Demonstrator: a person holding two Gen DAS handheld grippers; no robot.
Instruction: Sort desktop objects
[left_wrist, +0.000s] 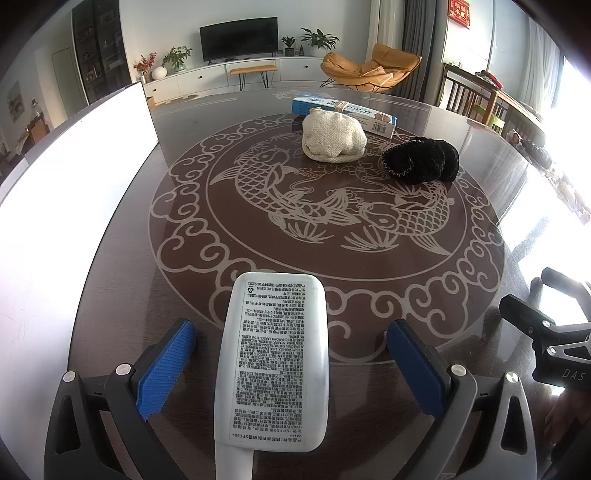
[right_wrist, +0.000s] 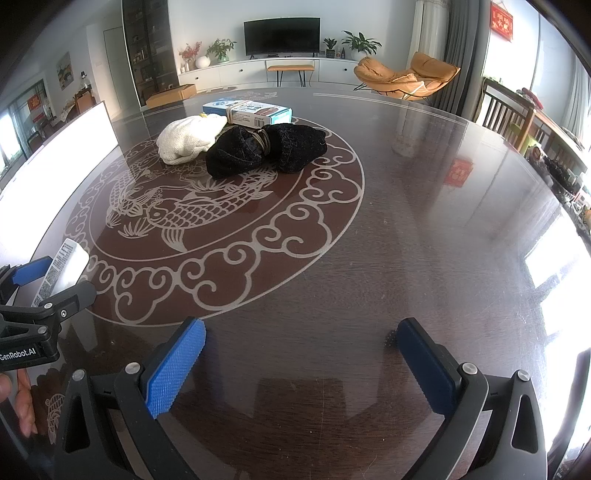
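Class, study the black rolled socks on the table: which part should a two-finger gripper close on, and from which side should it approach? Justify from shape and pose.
Grip the black socks at the narrow waist where a band cinches the bundle, coming from above with one finger on each side of the waist. The two bulging lobes either side would probably stop it slipping. The cream cloth bag lies close against its left, so a low approach from that side looks cramped.

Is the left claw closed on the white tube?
No, open: the left claw straddles the white tube, with gaps beside both blue pads.

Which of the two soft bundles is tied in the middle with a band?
The black bundle. A band cinches its middle, so it bulges at both ends. The cream knitted bundle beside it shows no band.
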